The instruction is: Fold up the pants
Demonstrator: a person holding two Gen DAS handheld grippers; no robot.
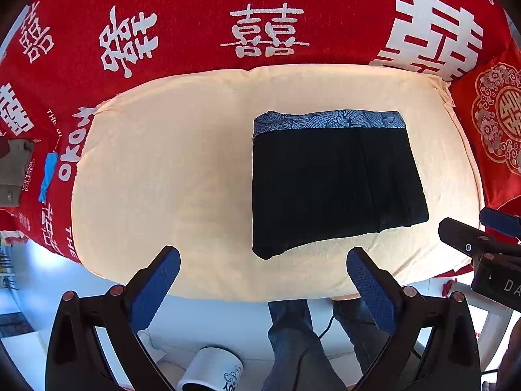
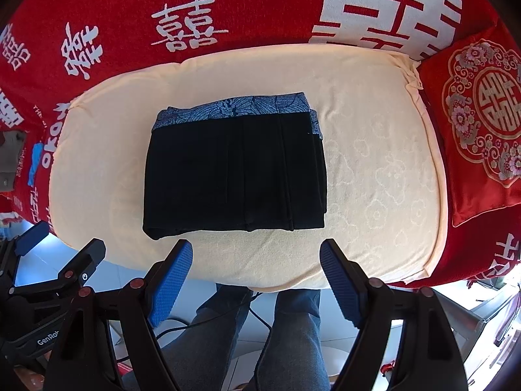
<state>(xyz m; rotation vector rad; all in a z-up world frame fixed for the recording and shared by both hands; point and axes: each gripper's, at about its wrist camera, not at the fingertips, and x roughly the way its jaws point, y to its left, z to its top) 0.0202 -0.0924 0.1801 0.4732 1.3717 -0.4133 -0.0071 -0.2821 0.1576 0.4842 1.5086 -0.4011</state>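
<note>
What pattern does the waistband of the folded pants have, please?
The waistband has a blue and white floral line print, clearest in the right wrist view.

Cream towel covers the red-draped sofa; folded black pants (patterned waistband) lie on it.

One pair of black pants, folded, patterned blue waistband showing; one cream towel beneath; one red cover with white characters; one red embroidered cushion; two grippers, left gripper and right gripper; one white mug; two denim legs.
</note>
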